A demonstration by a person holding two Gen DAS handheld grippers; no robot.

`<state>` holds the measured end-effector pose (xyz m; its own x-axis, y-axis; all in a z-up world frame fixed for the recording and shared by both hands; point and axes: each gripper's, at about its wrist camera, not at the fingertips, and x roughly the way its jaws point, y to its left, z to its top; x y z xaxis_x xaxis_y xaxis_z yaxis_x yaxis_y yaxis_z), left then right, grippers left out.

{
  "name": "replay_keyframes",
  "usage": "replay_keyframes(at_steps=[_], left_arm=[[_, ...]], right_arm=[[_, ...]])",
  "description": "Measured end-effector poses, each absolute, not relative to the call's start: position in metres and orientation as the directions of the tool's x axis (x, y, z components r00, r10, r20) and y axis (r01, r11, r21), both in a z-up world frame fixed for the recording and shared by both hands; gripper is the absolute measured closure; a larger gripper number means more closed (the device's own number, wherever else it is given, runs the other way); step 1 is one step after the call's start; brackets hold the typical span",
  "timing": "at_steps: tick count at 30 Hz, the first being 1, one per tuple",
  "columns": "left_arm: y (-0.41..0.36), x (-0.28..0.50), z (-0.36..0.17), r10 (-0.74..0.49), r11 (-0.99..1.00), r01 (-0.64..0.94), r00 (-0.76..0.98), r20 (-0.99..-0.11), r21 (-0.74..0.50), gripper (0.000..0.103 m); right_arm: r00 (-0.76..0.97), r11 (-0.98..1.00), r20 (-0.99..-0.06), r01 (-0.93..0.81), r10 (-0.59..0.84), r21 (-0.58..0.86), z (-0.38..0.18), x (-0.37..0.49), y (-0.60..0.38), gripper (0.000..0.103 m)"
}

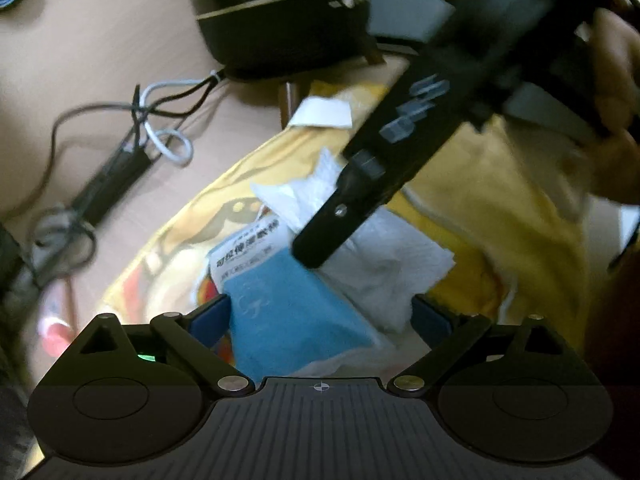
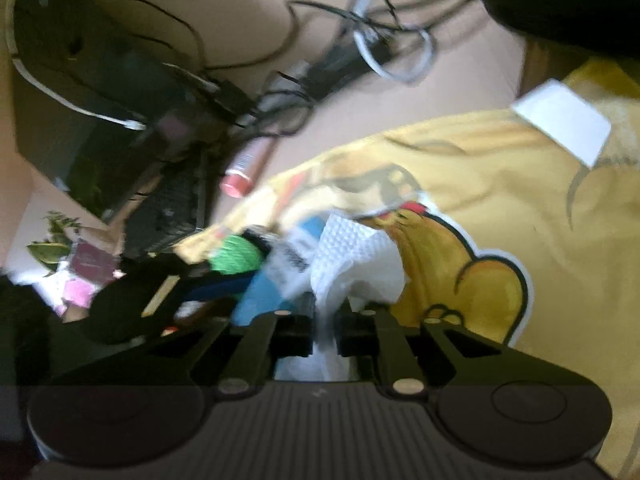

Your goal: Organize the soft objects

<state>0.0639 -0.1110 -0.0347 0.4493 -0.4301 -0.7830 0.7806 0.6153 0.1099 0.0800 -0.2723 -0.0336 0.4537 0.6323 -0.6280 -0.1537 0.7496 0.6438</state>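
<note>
Here, everything is placed from the yellow printed cloth [image 1: 492,184].
Cloth: spread on the beige desk [image 1: 80,60].
Tissue pack: a blue plastic packet with white label [image 1: 280,300], lying on the cloth.
White crumpled paper tissue [image 2: 352,260]: on the cloth, touching the pack.
Right tool [image 2: 325,336]: fingers together, clamped on the tissue.
Left tool [image 1: 320,316]: 2 fingers wide apart, astride the pack, not pressing it.
Cables [image 1: 160,120]: on the desk beyond the cloth.
</note>
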Motion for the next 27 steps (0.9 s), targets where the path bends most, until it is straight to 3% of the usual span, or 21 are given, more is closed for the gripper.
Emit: replay_keyframes(at_steps=[4,5,10,15,20,27], left_arm=[[-0.106,0.07,-0.032,-0.564,0.604,0.791,0.337,-0.754,-0.098,0.005],[-0.107,0.068,-0.033,-0.57,0.596,0.796,0.33,-0.752,-0.102,0.005],[-0.109,0.054,-0.031,-0.515,0.599,0.801,0.384,-0.767,-0.001,0.005],[-0.11,0.022,-0.007,-0.51,0.525,0.834,0.467,-0.722,0.168,0.005],[-0.124,0.023,-0.009,-0.523,0.505,0.852,0.427,-0.738,0.136,0.005],[-0.144,0.035,-0.03,-0.519,0.475,0.874,0.373,-0.769,0.104,0.005]], right_arm=[[0.455,0.689,-0.55,-0.227,0.7,0.689,-0.01,0.071,-0.27,0.088],[0.454,0.691,-0.551,-0.233,0.7,0.684,-0.008,0.072,-0.268,0.088],[0.437,0.718,-0.602,-0.167,0.669,0.676,-0.024,0.082,-0.261,0.088],[0.502,0.72,-0.578,-0.142,0.644,0.679,-0.014,0.083,-0.274,0.088],[0.617,0.82,-0.6,-0.135,0.509,0.557,0.012,0.071,-0.303,0.085],[0.561,0.876,-0.715,-0.04,0.417,0.48,-0.017,0.043,-0.321,0.085]])
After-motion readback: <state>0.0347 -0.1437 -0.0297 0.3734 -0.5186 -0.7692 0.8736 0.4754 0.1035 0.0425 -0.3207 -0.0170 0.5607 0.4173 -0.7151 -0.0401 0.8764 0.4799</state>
